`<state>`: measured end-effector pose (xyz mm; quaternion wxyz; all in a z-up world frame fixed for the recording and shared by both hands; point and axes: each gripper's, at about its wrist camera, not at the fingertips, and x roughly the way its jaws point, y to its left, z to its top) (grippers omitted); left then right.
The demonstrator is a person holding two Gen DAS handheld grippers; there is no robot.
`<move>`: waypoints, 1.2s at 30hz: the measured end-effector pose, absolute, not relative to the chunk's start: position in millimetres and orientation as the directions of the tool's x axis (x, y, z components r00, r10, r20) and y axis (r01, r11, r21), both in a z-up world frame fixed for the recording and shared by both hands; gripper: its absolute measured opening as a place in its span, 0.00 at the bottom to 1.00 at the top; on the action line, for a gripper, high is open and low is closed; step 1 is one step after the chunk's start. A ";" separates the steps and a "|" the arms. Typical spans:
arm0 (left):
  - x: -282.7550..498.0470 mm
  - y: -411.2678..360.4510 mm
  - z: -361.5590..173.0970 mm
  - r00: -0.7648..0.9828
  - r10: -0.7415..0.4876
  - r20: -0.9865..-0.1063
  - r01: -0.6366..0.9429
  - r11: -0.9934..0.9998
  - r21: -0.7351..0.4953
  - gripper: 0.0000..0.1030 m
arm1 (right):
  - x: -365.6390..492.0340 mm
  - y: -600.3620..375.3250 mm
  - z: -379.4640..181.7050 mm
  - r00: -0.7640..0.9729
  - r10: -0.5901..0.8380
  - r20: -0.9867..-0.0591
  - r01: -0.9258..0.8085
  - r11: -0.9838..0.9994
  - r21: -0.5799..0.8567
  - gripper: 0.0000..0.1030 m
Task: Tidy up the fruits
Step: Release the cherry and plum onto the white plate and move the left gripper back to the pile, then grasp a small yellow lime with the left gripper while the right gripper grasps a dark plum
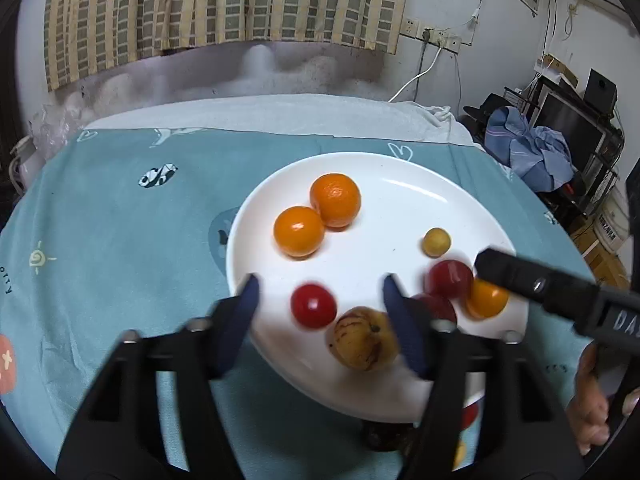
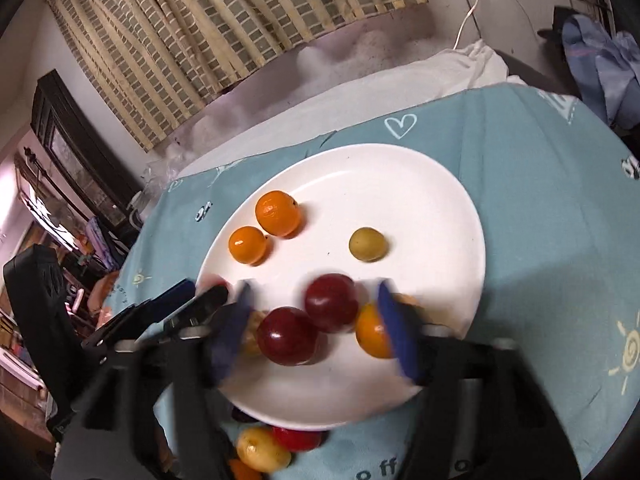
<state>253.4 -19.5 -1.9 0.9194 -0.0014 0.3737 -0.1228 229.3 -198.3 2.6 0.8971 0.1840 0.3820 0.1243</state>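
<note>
A white plate (image 1: pixel 400 184) on the teal cloth holds two oranges (image 1: pixel 335 199) at its far side, a small green-yellow fruit (image 1: pixel 436 242), a small red fruit (image 1: pixel 313 305), a streaked yellow fruit (image 1: pixel 363 339), dark red plums (image 2: pixel 331 302) and a small orange (image 2: pixel 372 336). My left gripper (image 1: pixel 320 300) is open over the plate's near side, with the small red fruit between its fingers. My right gripper (image 2: pixel 312 304) is open above the plums; it also shows in the left wrist view (image 1: pixel 496 268).
More fruit lies on the cloth by the plate's near edge: a yellow one (image 2: pixel 262 450) and a red one (image 2: pixel 298 438). The teal cloth (image 1: pixel 120 220) covers the table. A curtain and wall stand behind; shelves and clothes are to the right.
</note>
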 end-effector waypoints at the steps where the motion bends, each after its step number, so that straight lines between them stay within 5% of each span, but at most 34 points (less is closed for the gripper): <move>1: 252.0 -19.7 -2.1 0.691 -0.221 -0.688 0.226 0.971 -0.085 0.66 | 224.9 -197.7 6.5 0.692 0.345 -0.633 -0.086 0.911 0.403 0.66; 5: 234.9 -8.9 4.7 0.706 -0.224 -0.672 0.205 0.973 -0.108 0.68 | 202.1 -202.3 25.6 0.722 0.351 -0.596 -0.107 0.908 0.405 0.66; 8: 206.2 3.5 6.8 0.720 -0.218 -0.659 0.185 0.975 -0.120 0.82 | 173.2 -204.4 38.6 0.734 0.362 -0.574 -0.129 0.905 0.405 0.66; 18: 75.1 7.3 -12.6 0.727 -0.219 -0.650 0.271 0.962 -0.021 0.82 | 52.4 -194.4 -1.9 0.677 0.400 -0.617 -0.230 0.912 0.339 0.66; 28: 59.0 -19.8 -33.2 0.663 -0.232 -0.712 0.393 0.917 0.067 0.82 | 42.8 -164.0 -24.2 0.623 0.344 -0.703 -0.285 0.936 0.205 0.58; 31: 64.9 -18.3 -34.5 0.643 -0.262 -0.720 0.402 0.915 0.027 0.81 | 46.0 -164.5 -28.1 0.611 0.333 -0.719 -0.270 0.940 0.206 0.53; 36: 71.0 -21.1 -38.4 0.607 -0.302 -0.735 0.428 0.904 -0.019 0.64 | 46.9 -161.8 -29.5 0.606 0.325 -0.726 -0.273 0.942 0.194 0.48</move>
